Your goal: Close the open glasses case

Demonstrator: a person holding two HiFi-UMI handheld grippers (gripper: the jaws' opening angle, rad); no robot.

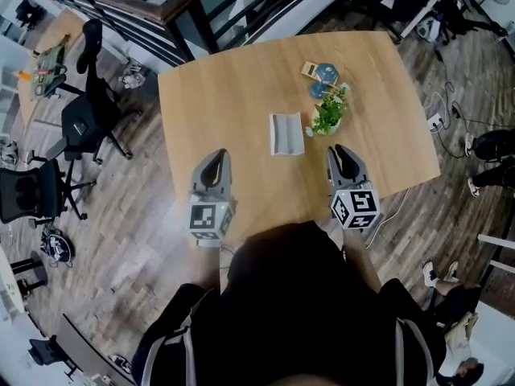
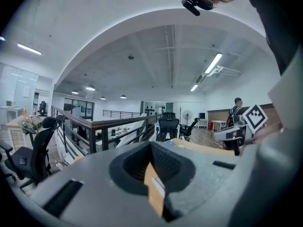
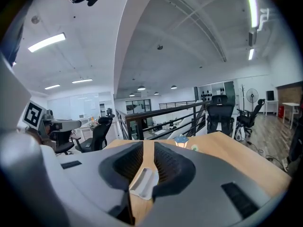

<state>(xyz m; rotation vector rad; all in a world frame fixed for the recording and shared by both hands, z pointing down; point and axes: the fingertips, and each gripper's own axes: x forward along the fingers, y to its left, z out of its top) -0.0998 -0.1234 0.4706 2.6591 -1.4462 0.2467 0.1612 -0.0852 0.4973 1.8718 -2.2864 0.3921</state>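
The glasses case (image 1: 286, 133) is pale grey and lies open on the wooden table (image 1: 217, 95), near its middle. My left gripper (image 1: 217, 159) hovers at the near edge, short of the case and to its left, with its jaw tips together. My right gripper (image 1: 339, 153) hovers to the right of the case, its jaws a little apart with nothing between them. In the right gripper view the case (image 3: 143, 182) shows through the gap of that gripper (image 3: 148, 148), farther along the table. In the left gripper view a sliver of the case (image 2: 158, 187) shows below the closed tips of that gripper (image 2: 151, 148).
A small potted plant (image 1: 328, 112) stands just right of the case, close to my right gripper. Blue round items and a small card (image 1: 322, 74) lie behind it. Office chairs (image 1: 88, 115) and a railing stand beyond the table's left side.
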